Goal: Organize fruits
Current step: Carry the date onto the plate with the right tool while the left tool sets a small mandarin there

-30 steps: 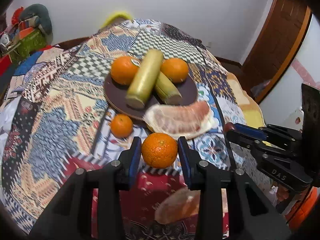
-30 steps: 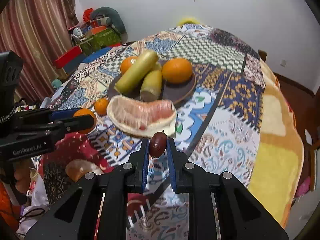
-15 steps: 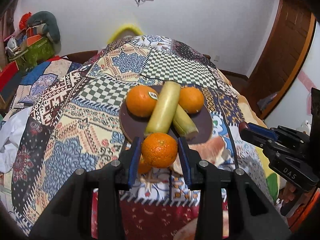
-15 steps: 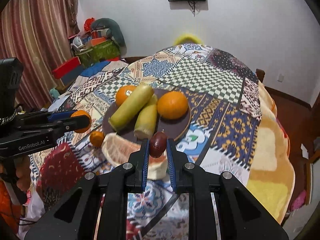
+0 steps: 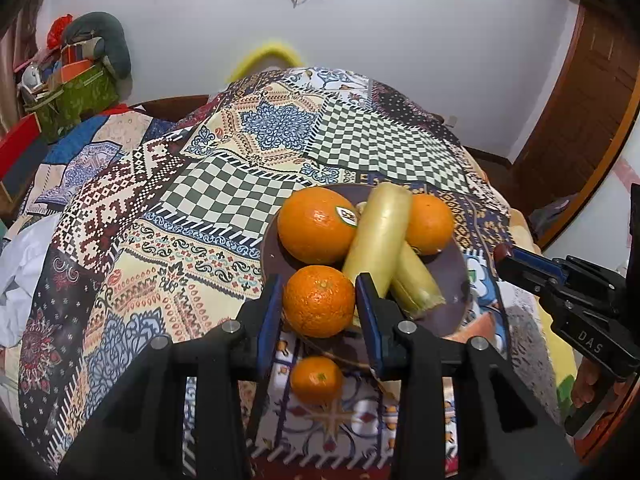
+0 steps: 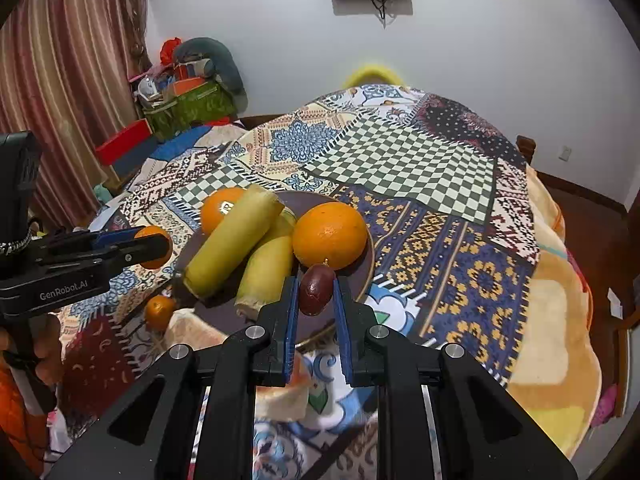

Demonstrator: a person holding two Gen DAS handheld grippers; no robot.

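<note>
My left gripper point(image 5: 319, 304) is shut on an orange point(image 5: 319, 301) and holds it over the near left rim of the dark round plate point(image 5: 276, 252). The plate holds two oranges point(image 5: 316, 224) and two yellow-green stalk pieces point(image 5: 378, 240). My right gripper point(image 6: 316, 296) is shut on a small dark red fruit point(image 6: 316, 289) just above the plate's near right rim point(image 6: 368, 276). A small mandarin point(image 5: 316, 380) lies on the cloth below my left gripper. A peeled pomelo piece point(image 6: 280, 392) lies under my right gripper.
The plate sits on a patchwork cloth point(image 5: 240, 192) over a round table. The cloth's edge falls away on the right point(image 6: 560, 320). A green box with clutter point(image 6: 188, 108) stands at the back left by the curtain.
Both grippers have risen and moved forward toward the plate with their fruit held. The pomelo piece and mandarin have slipped below the fingers in both views.
</note>
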